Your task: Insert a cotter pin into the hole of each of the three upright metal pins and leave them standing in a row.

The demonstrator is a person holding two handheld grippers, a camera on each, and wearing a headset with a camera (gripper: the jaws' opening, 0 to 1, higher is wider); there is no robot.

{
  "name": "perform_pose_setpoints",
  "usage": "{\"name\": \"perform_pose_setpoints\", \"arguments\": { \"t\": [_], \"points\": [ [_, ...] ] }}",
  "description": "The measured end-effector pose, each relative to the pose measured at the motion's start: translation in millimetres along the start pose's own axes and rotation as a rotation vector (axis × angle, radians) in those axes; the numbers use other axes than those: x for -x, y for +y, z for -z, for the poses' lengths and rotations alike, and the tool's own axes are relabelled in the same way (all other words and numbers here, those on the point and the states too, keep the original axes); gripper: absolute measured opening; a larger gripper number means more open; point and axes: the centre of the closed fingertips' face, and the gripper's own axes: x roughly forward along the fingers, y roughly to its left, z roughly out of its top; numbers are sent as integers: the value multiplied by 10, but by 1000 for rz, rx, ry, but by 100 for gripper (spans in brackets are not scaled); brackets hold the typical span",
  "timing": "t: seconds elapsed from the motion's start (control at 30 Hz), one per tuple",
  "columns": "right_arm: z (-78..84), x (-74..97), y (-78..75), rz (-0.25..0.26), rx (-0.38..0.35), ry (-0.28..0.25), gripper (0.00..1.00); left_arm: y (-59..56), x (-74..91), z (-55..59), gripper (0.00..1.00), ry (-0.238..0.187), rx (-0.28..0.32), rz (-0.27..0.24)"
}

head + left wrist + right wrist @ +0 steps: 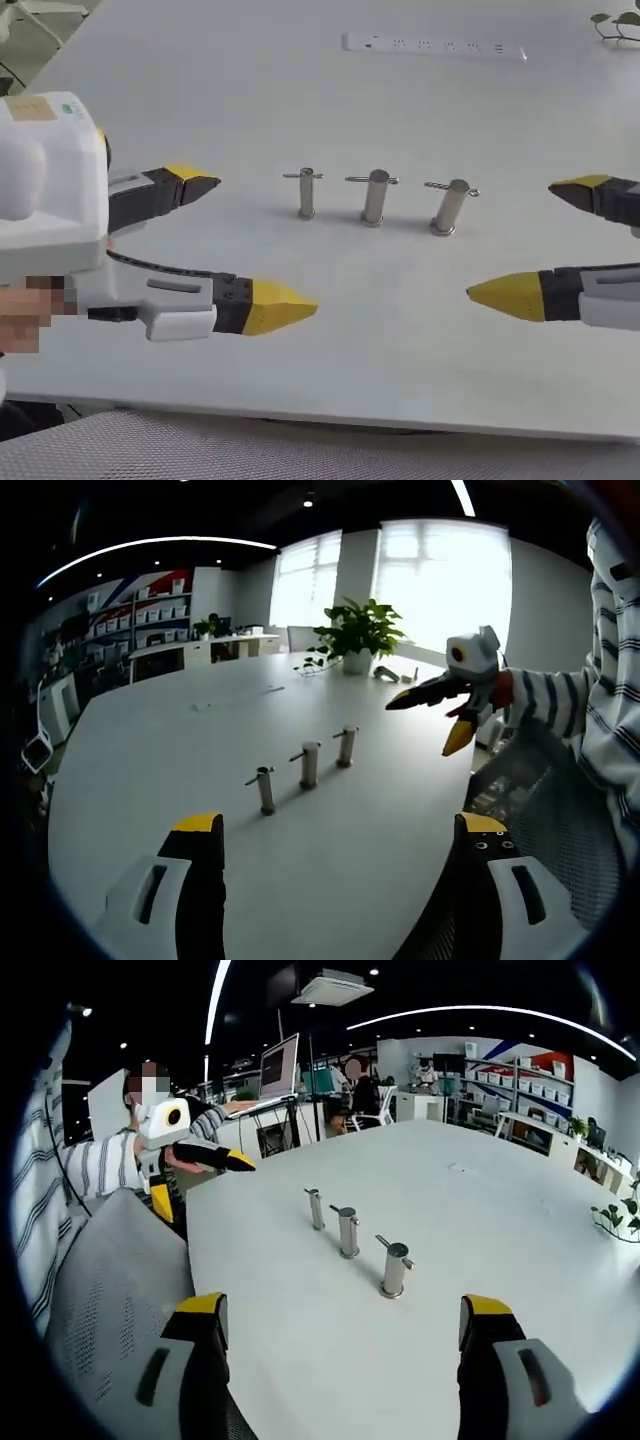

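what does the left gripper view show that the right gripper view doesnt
Left gripper view: bright windows behind the table. Right gripper view: a screen on a stand and a seated person. Both: the left claw and right claw, open, and three metal pins in a row on the white table, a cotter pin through each top.

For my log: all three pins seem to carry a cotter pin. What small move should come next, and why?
Probably just draw both grippers back: the three metal pins stand upright in a row, each with a cotter pin through its top, and the left gripper and right gripper are open and empty.
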Motion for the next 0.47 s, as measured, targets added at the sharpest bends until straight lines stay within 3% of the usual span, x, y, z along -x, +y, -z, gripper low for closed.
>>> {"name": "perform_pose_setpoints", "arguments": {
  "t": [0.3, 0.47],
  "points": [
    [92, 34, 31, 32, -46, 14, 95, 36, 69, 149, 95, 18, 31, -17],
    [92, 46, 63, 27, -73, -3, 95, 63, 83, 188, 95, 11, 55, -27]
  ]
}}
